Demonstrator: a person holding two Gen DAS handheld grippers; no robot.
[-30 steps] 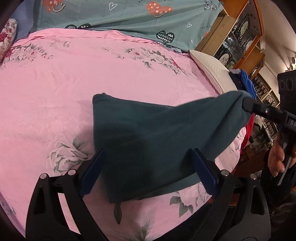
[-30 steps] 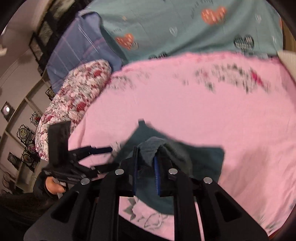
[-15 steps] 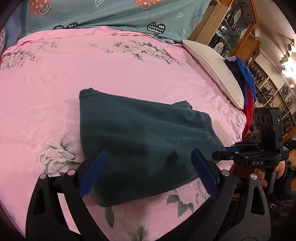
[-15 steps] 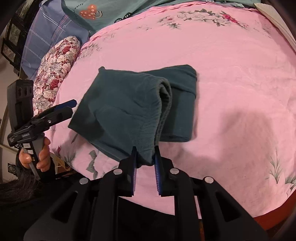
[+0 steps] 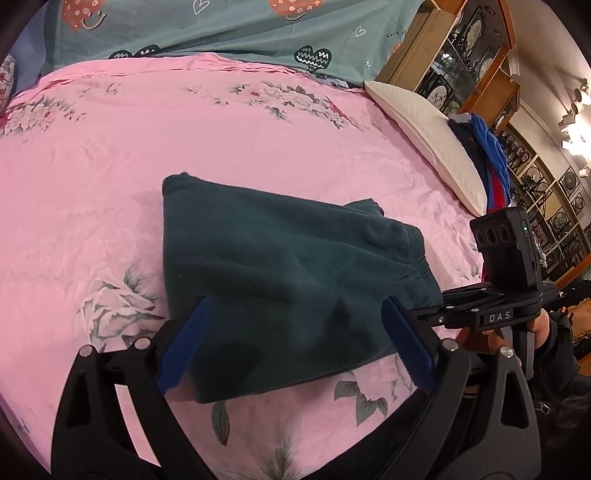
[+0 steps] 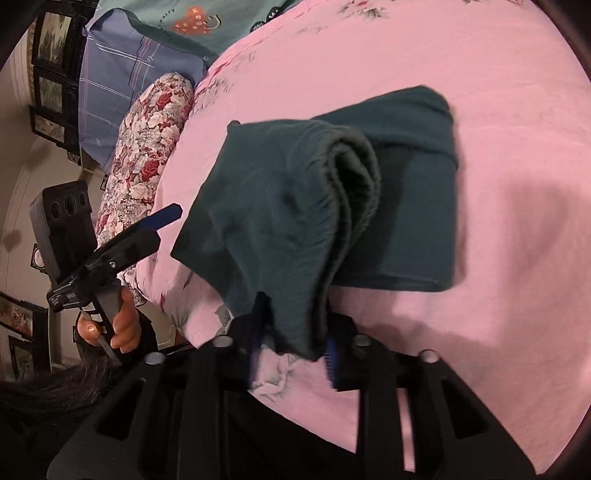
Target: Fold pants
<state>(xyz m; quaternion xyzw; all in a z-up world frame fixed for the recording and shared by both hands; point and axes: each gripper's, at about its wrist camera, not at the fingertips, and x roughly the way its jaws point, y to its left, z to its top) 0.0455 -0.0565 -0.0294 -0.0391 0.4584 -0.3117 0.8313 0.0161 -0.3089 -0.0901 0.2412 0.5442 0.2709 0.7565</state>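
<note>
The dark teal pants (image 5: 280, 269) lie folded into a thick rectangle on the pink floral bedspread (image 5: 184, 129). My left gripper (image 5: 295, 343) is open and empty, its blue pads on either side of the near edge of the pants. In the right wrist view the pants (image 6: 295, 199) show their folded waistband layers; my right gripper (image 6: 293, 350) has its jaws parted around the near corner of the fabric, which hangs loosely between them. The right gripper also shows in the left wrist view (image 5: 491, 314) at the pants' right edge. The left gripper shows in the right wrist view (image 6: 147, 229).
A white pillow (image 5: 428, 136) and a pile of blue and red clothes (image 5: 491, 158) lie at the bed's right edge. A floral pillow (image 6: 144, 155) and a blue plaid pillow (image 6: 122, 74) sit at the left. Teal heart-print bedding (image 5: 221, 29) lies at the head. Wooden shelves (image 5: 461, 48) stand beyond.
The right gripper carried the raised waistband end across and laid it down, finishing a fold. Its jaws have widened from a tight pinch. The left gripper stayed open.
</note>
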